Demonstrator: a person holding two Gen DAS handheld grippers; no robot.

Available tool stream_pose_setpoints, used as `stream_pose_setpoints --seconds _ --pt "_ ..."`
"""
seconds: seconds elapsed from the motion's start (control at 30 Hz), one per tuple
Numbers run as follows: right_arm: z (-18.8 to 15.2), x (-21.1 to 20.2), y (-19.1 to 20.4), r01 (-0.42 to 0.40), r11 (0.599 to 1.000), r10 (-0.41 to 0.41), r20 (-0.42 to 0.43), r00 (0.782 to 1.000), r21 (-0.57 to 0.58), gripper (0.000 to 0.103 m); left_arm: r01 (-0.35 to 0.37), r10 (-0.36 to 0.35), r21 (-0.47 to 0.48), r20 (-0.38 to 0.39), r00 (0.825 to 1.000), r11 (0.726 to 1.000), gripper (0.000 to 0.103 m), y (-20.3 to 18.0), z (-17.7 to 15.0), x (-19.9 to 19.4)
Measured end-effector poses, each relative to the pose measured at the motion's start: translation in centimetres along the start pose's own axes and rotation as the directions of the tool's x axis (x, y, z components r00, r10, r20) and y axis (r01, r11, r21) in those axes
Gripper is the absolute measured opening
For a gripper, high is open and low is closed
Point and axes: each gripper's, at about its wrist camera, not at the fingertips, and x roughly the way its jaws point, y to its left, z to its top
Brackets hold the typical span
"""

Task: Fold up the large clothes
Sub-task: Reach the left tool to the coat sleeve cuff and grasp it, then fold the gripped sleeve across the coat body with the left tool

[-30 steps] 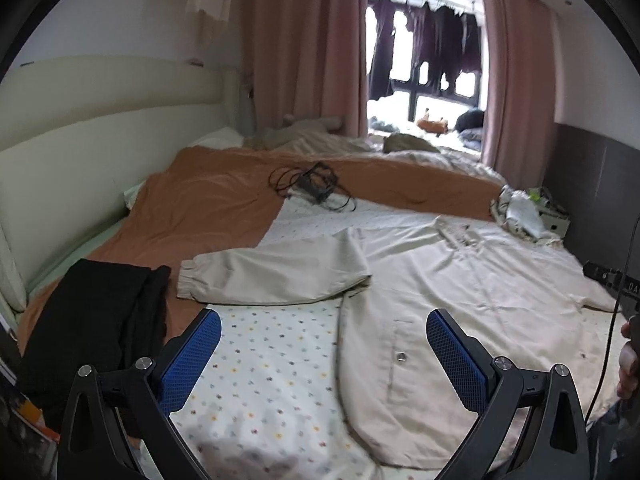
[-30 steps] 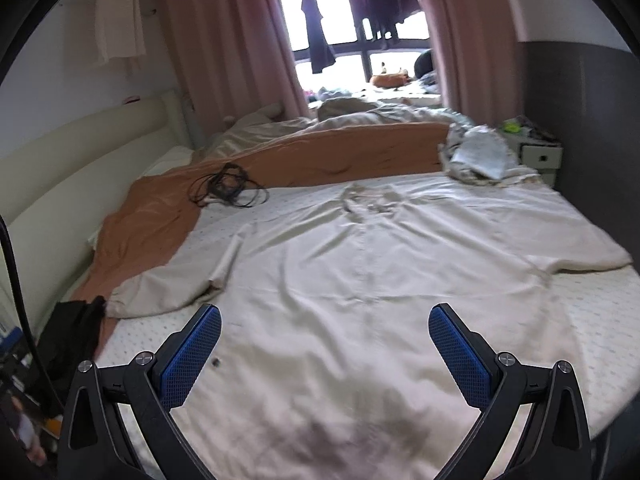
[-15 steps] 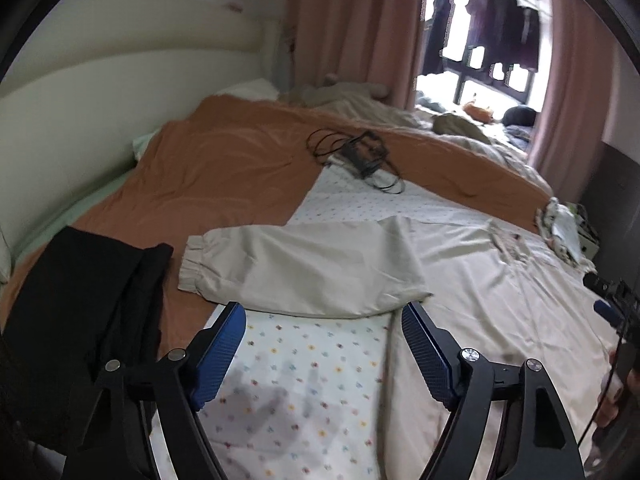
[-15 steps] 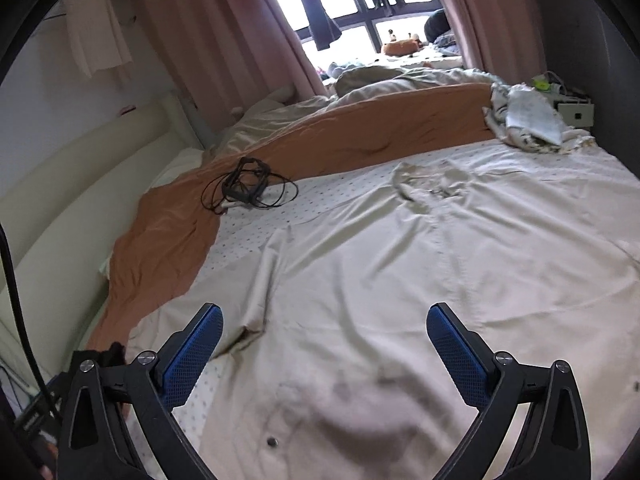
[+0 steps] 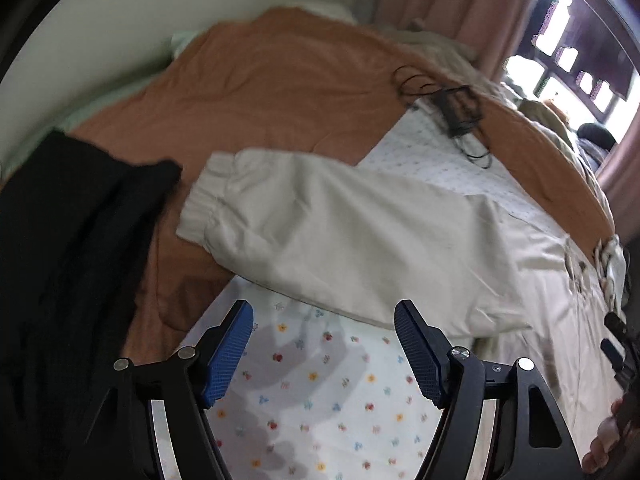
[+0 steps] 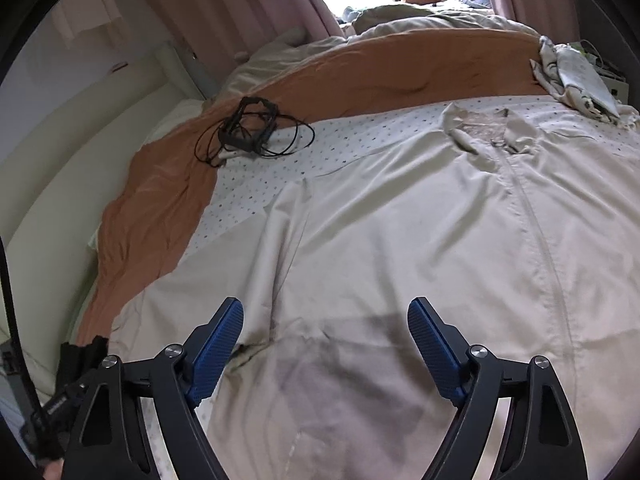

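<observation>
Beige jacket (image 6: 400,220) lying spread on bed (image 5: 320,392), unfolded. Both tongs descending closer than before: left tongs (image 5: 324,344) nearing sleeve (image 5: 320,232), right tongs (image 6: 326,344) over body. Jaws narrowing, nothing gripped. Grasp judged imminent.

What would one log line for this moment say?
left tool: open, closing, over sleeve | right tool: open, closing, over jacket | nothing held

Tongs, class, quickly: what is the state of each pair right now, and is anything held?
Left tongs: open, just been closing, holding nothing.
Right tongs: open, just been closing, holding nothing.
</observation>
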Motion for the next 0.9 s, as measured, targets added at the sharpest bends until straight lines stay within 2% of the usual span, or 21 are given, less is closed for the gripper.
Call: stream_pose_setpoints --seconds 0.17,0.3,0.43,0.5,0.53,0.57,0.67,0.8,0.9 --pt "1.0 3.0 0.3 -0.011 1.000 0.011 -0.029 1.000 -0.008 0.068 -0.050 0.047 -0.065 -0.047 0.998 0.997 0.074 1.2 0.8 3.6" --pt "1.3 5.8 0.3 -0.041 0.999 0.041 -0.079 0.996 0.000 0.060 -0.074 0.065 -0.124 -0.076 0.995 0.990 0.074 1.8 1.0 5.9" --pt "1.1 8.3 -0.5 -0.072 0.997 0.075 -0.120 0.990 0.025 0.049 -0.145 0.134 -0.127 -0.094 0.987 0.981 0.072 2.0 1.1 8.5" --pt "0.6 9.4 -1.1 -0.102 0.993 0.110 -0.148 0.983 0.060 0.045 -0.200 0.193 -0.112 -0.066 0.979 0.973 0.049 1.9 1.1 8.7" --pt "0.2 10.1 -1.4 -0.123 0.989 0.135 -0.168 0.976 0.083 0.041 -0.215 0.210 -0.107 -0.055 0.976 0.971 0.024 1.8 1.2 8.6" --pt "-0.1 10.6 -1.7 -0.142 0.985 0.160 -0.186 0.969 0.102 0.038 -0.206 0.201 -0.109 -0.055 0.978 0.972 0.016 1.8 1.3 8.7" --pt "-1.1 11.7 -2.0 -0.206 0.967 0.237 -0.233 0.943 0.151 0.036 -0.180 0.180 -0.100 -0.016 0.984 0.979 0.004 1.2 2.1 7.3" --pt "-2.2 12.4 -1.6 -0.247 0.953 0.288 -0.277 0.917 0.174 0.036 -0.151 0.154 -0.050 0.074 0.985 0.987 0.002 -0.6 4.1 3.9" --pt "-2.6 12.2 -2.0 -0.257 0.944 0.309 -0.283 0.908 0.207 0.036 -0.134 0.130 0.024 0.126 0.983 0.991 0.002 -3.2 6.3 1.6"
